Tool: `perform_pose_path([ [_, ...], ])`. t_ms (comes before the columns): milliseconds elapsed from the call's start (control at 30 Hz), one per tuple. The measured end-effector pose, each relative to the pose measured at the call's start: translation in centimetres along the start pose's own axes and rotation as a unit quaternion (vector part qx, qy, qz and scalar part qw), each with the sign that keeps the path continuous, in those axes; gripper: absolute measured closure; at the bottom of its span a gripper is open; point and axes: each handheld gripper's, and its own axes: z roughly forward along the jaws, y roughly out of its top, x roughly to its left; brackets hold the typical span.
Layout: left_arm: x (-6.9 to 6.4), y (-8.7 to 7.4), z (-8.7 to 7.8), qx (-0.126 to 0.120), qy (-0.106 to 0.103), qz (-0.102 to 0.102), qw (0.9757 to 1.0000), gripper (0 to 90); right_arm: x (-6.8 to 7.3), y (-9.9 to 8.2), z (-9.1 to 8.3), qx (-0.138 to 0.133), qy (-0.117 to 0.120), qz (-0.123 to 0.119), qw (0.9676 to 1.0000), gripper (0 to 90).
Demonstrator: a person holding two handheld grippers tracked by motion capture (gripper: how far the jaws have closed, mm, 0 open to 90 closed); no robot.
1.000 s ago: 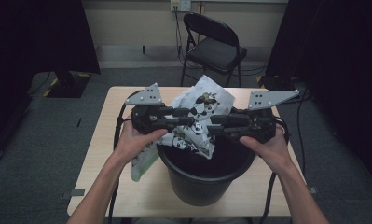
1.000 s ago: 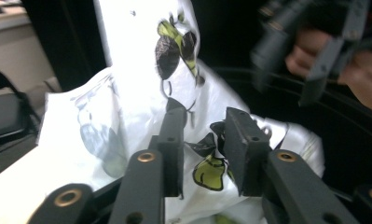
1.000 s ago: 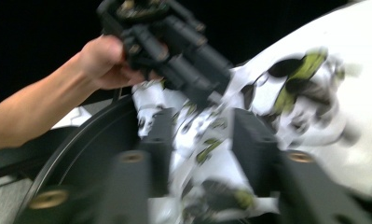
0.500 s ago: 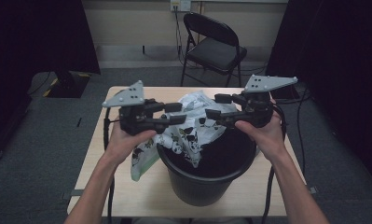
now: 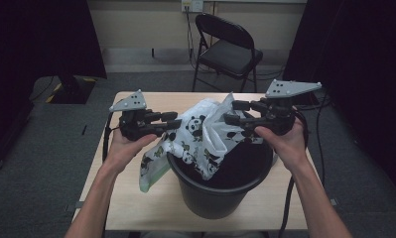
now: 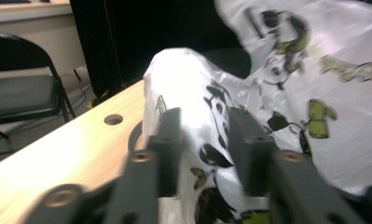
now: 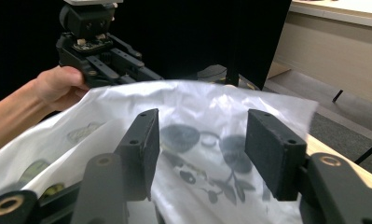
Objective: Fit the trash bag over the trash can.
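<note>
On the left, the left gripper point(image 5: 174, 122) hangs over the tabotop's left half, a hand wrapped around its body, fingers pointing right toward the bag. In the left gripper view those fingers point(image 6: 169, 135) stand a moderate gap apart and have just been closing, with a fold of the panda-print plastic bag point(image 5: 201, 133) bulging up between them; the picture is blurred, so whether the pads actually press the plastic cannot be told.

Moving to the middle: the bag is white with black pandas and green sprigs, and it sits bunched across the mouth of the black bucket point(image 5: 220, 196). Part of it drops inside, part rises above the rim, and a pale green-tinted flap spills over the bucket's left side down toward the tabletop point(image 5: 131, 203). The bucket stands on the near middle of the light wooden top.

Over to the right: the right gripper point(image 5: 234, 112) is level, fingers pointing left at the bag's upper edge. In the right gripper view its fingers point(image 7: 141, 144) stand clearly apart, the bag's top edge lying between them and not pinched; the plastic stretches on toward the other gripper beyond.

Behind it all, a black folding chair point(image 5: 226, 49) stands on the grey floor.
</note>
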Motion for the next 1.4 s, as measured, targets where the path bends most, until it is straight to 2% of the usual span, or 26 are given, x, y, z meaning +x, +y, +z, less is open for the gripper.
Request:
perform_pose_path([
  [33, 0.0, 0.1, -0.1, -0.002, 0.005, 0.005, 1.0000, 76.0, 0.0, 0.0, 0.0, -0.001, 0.000, 0.001, 1.0000, 44.3],
  [100, -0.1, 0.3, -0.5, -0.015, 0.009, 0.008, 0.9998, 88.5, 0.1, 0.1, -0.2, -0.006, -0.003, 0.002, 1.0000, 42.9],
  [133, -0.2, 0.4, -0.7, -0.013, 0.011, 0.012, 0.9998, 89.9, 0.1, 0.2, -0.2, -0.008, -0.004, 0.001, 1.0000, 42.7],
  [233, -0.4, 0.6, -0.9, -0.016, 0.016, 0.019, 0.9996, 90.0, 0.2, 0.4, -0.4, -0.010, -0.006, -0.001, 0.9999, 41.6],
  [333, -0.8, 1.1, -1.5, -0.032, 0.019, 0.023, 0.9991, 90.0, 0.3, 0.7, -0.6, -0.013, -0.007, -0.004, 0.9999, 40.5],
  [500, -1.3, 2.0, -1.7, -0.019, 0.028, 0.041, 0.9986, 90.0, 0.6, 1.3, -1.1, -0.035, -0.010, -0.008, 0.9993, 40.4],
  [600, -1.3, 2.0, -1.7, -0.029, 0.019, 0.034, 0.9988, 90.0, 0.6, 1.5, -1.3, -0.039, -0.009, -0.008, 0.9992, 40.4],
  [667, -1.4, 2.0, -1.5, -0.044, -0.002, 0.025, 0.9987, 90.0, 0.7, 1.4, -1.1, -0.030, -0.003, -0.007, 0.9995, 40.2],
  [767, -1.9, 2.5, -0.8, -0.048, -0.007, 0.028, 0.9985, 90.0, 1.0, 1.2, -0.4, -0.013, 0.003, -0.013, 0.9998, 39.5],
  [833, -2.4, 3.2, -0.2, -0.047, -0.014, 0.036, 0.9982, 90.0, 1.2, 1.2, 0.2, -0.013, 0.012, -0.013, 0.9998, 36.7],
  [967, -3.7, 4.7, 0.8, -0.044, -0.021, 0.055, 0.9973, 90.0, 1.9, 1.7, 1.4, 0.000, 0.009, -0.024, 0.9997, 28.4],
  [1067, -4.8, 5.7, 1.1, -0.056, -0.037, 0.066, 0.9956, 90.0, 2.4, 2.2, 2.0, -0.003, 0.008, -0.029, 0.9995, 27.1],
  [1167, -5.7, 6.2, 1.2, -0.053, -0.043, 0.080, 0.9944, 90.0, 2.4, 2.3, 2.2, -0.003, 0.005, -0.035, 0.9994, 26.9],
  [1200, -5.9, 6.2, 1.2, -0.057, -0.051, 0.080, 0.9938, 90.0, 2.4, 2.3, 2.2, -0.002, 0.006, -0.035, 0.9993, 29.3],
  [1300, -6.0, 5.9, 1.1, -0.067, -0.058, 0.080, 0.9928, 90.0, 2.2, 1.9, 2.3, 0.003, 0.023, -0.041, 0.9989, 49.7],
  [1333, -5.9, 5.9, 1.1, -0.070, -0.062, 0.075, 0.9928, 90.0, 2.2, 1.8, 2.3, 0.005, 0.036, -0.043, 0.9984, 64.2],
  [1400, -5.7, 5.7, 1.2, -0.071, -0.066, 0.070, 0.9928, 89.0, 2.2, 1.6, 2.4, 0.006, 0.050, -0.049, 0.9975, 82.1],
])
